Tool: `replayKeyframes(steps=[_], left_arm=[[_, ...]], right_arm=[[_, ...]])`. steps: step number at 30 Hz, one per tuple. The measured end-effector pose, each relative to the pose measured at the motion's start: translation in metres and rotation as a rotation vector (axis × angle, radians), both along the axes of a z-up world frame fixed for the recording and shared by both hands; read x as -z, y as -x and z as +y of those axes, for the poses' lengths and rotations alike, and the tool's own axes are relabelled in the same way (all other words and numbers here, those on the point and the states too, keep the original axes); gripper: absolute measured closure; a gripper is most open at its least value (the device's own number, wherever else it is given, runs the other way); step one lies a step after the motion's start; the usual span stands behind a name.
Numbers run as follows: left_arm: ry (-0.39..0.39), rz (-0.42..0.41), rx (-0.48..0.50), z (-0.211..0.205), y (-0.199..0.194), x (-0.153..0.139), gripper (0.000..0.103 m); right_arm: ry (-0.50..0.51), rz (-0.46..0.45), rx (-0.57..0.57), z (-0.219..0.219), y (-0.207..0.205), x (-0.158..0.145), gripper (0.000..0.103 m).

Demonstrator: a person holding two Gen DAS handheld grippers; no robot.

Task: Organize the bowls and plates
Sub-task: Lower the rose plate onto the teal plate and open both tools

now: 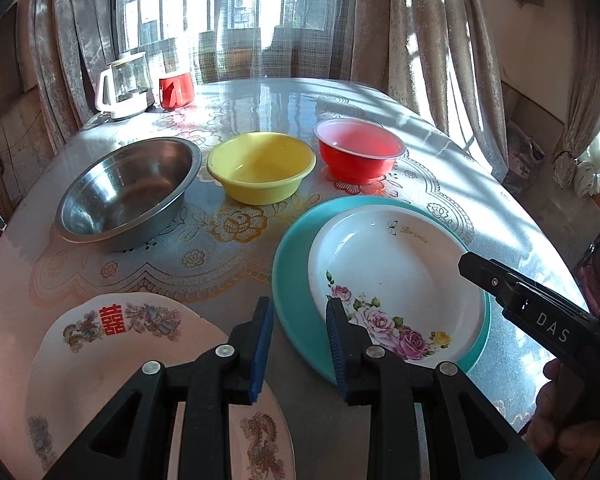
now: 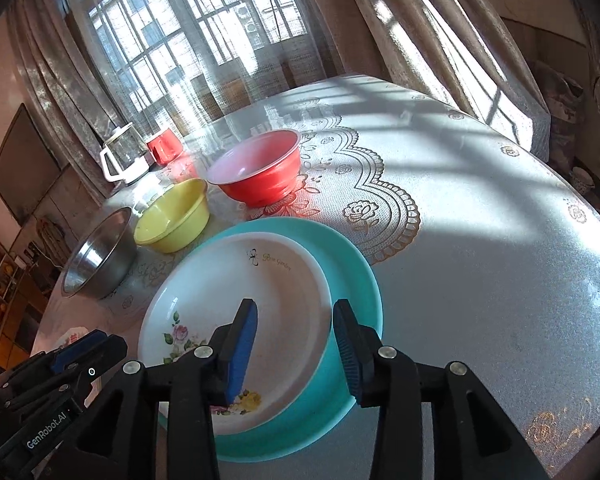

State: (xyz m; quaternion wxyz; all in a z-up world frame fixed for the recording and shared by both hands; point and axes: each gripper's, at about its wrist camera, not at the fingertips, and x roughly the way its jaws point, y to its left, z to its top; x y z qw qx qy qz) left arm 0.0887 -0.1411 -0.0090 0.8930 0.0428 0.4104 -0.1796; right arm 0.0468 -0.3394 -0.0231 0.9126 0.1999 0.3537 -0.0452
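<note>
Sunlit lace curtains frame the tabletop (image 1: 500, 216), where your sorting job sits half done. Your floral plate (image 2: 236, 320) already rests inside the teal plate (image 2: 356, 276), forming a stack near the front edge. Off to the left, the dragon-print plate (image 1: 112, 344) lies alone, apart from that stack. Three bowls stand in a row behind: the steel bowl (image 1: 128, 192), the yellow bowl (image 1: 260, 166) and the red bowl (image 1: 358, 152), none nested yet.

Your right hand-held gripper (image 2: 296, 348) hovers over the stack's near rim with its jaws parted, pinching nothing. Your left hand-held gripper (image 1: 300, 344) hangs between the dragon-print plate and the teal plate, jaws a little apart and likewise empty.

Watch the floral plate: it sits off-center in the teal one, so a nudge from either gripper could likely slide it. The dragon-print plate lies flat on the smooth cloth, so a shallow bite on its thin rim may slip, and dropping it onto the stack could chip both. Both grippers work close together here, so a crossing reach risks a collision.
</note>
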Motion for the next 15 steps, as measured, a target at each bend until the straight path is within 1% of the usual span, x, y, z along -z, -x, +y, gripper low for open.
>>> replayKeyframes(steps=[6,15], left_arm=[[0.026,0.004,-0.021,0.016,0.005,-0.003,0.075],[0.049,0.007,-0.049,0.038,0.012,-0.003,0.075]], right_arm=[[0.004,-0.038,-0.050,0.014,0.006,-0.013,0.063],[-0.028,-0.036,-0.174,0.047,0.007,-0.019,0.062]])
